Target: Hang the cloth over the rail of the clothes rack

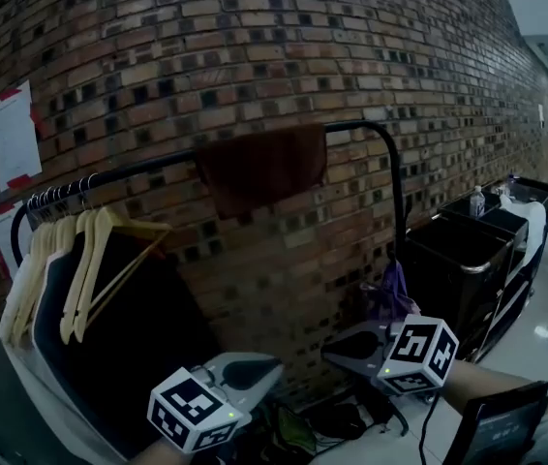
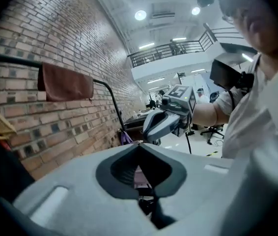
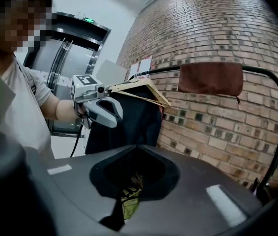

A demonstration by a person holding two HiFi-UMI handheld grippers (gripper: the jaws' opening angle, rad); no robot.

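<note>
**A:** Head view first. Brown cloth (image 1: 259, 168) is draped over the rail (image 1: 138, 170) of the clothes rack (image 1: 397, 192), right of the middle, with both halves hanging free. Which step?

**B:** Hanging looks done, I'd judge. Left gripper (image 1: 272, 364) and right gripper (image 1: 332, 354) sit low, well apart from the cloth.

**A:** Fingers?

**B:** Left gripper view: fingers (image 2: 80, 186) pressed together, nothing between them. Right gripper view: same, fingers (image 3: 217, 181) closed tip to tip and empty.

**A:** Next move?

**B:** Probably just a check that the cloth sits evenly. If it needs straightening, lift one gripper to the hem, spread the fingers and tug lightly. A hard pull could slide it off the bar.

**A:** Surroundings?

**B:** Wooden hangers (image 1: 90, 260) with dark garments (image 1: 129, 337) are bunched at the rail's left end, apart from the cloth. Brick wall (image 1: 255, 46) is close behind, with papers (image 1: 13, 134) taped on it. Black bins (image 1: 463, 250) stand right of the rack, with a bottle (image 1: 476, 201) behind them.

**A:** Anything blocking?

**B:** Nothing between the grippers and the cloth. Only the wall is tight behind the rail.
</note>
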